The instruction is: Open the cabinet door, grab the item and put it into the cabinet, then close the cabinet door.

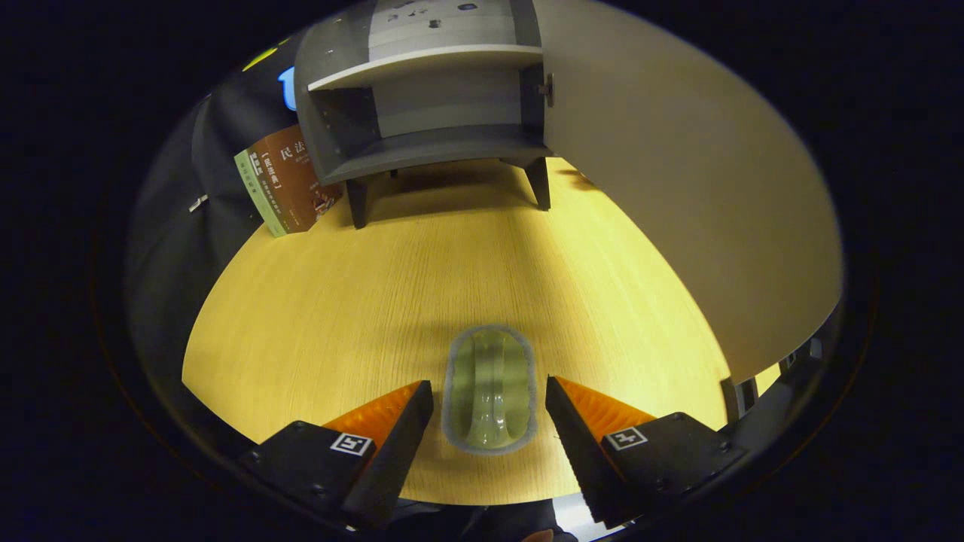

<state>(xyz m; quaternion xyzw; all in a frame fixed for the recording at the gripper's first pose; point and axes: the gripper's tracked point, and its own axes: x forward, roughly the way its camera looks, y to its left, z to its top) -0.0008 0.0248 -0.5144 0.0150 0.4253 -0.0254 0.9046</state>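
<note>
The desk [339,301] is the biggest thing here, a pale wood-grain top running from the gripper out to the booth wall. The open door [678,188], a broad plain beige panel, swings out over the desk at about 2 o'clock from the gripper, hinged at the cabinet's right side. The cabinet [422,143] stands at 12 o'clock, well beyond the fingers, on short dark legs; it is grey, with one light shelf [429,64] across its middle and a bare lower floor under it.

A book [290,181] leans against the cabinet's left side at about 11 o'clock, brown cover with a green spine strip. Large Chinese characters are printed on the cover, but the smaller print is too small to read.

The item [490,391], a pale green oval pad with a grey rim and a raised strap along its length, lies flat on the desk at 12 o'clock, directly between the fingertips and reaching a little ahead of them.

The gripper [489,395] is spread wide: its fingers flank the item, each with a sliver of desk showing between it and the rim, neither pressing on it. Each finger carries a small square black-and-white marker.
</note>
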